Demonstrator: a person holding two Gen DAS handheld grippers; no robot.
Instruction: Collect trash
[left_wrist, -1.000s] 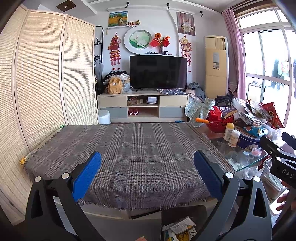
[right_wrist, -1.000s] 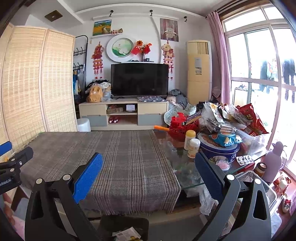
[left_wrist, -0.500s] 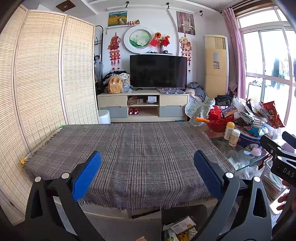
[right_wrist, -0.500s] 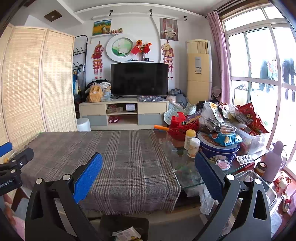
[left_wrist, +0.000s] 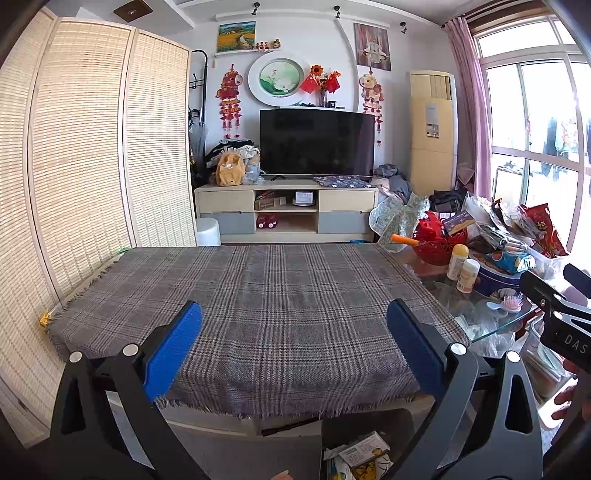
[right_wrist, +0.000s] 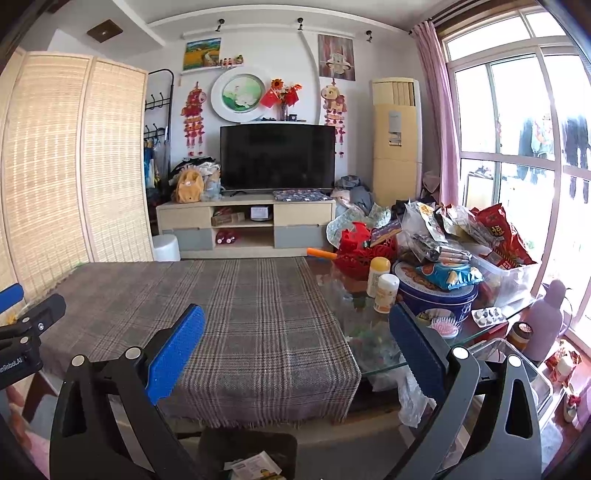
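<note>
Left gripper (left_wrist: 294, 343), right gripper (right_wrist: 296, 347) level above grey plaid cloth-covered table (left_wrist: 288, 295); jaws wide apart, empty, ready. Printed paper trash in dark bin (left_wrist: 360, 456) at 6 o'clock below table edge, likely collection point.

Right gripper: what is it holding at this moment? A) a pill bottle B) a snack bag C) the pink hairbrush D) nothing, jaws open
D: the right gripper has its blue pads spread wide with only the plaid cloth visible between them; the pink hairbrush lies on the glass table.
</note>
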